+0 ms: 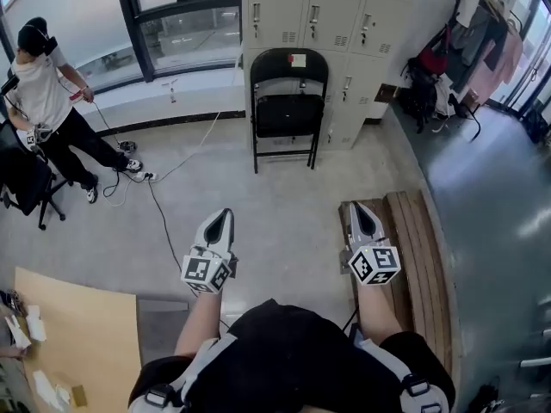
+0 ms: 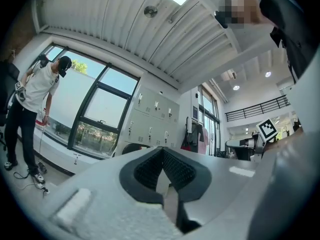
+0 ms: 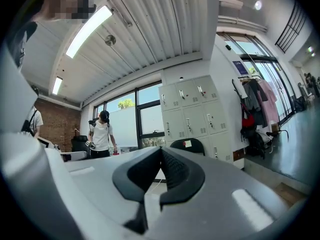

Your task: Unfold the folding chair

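A black folding chair (image 1: 288, 106) stands folded against the grey lockers at the far side of the room; its back top shows in the left gripper view (image 2: 131, 146) and in the right gripper view (image 3: 189, 144). My left gripper (image 1: 225, 214) is shut with nothing in it, well short of the chair. My right gripper (image 1: 357, 207) is also shut and empty, level with the left one, above the near end of a wooden bench. In each gripper view the jaws meet: left gripper (image 2: 161, 151), right gripper (image 3: 161, 150).
Grey lockers (image 1: 327, 24) stand behind the chair. A wooden bench (image 1: 415, 256) lies at right, a clothes rack (image 1: 482, 41) beyond it. A person (image 1: 52, 110) stands by the windows at left near a floor cable (image 1: 159, 213). A plywood table (image 1: 77, 342) is at lower left.
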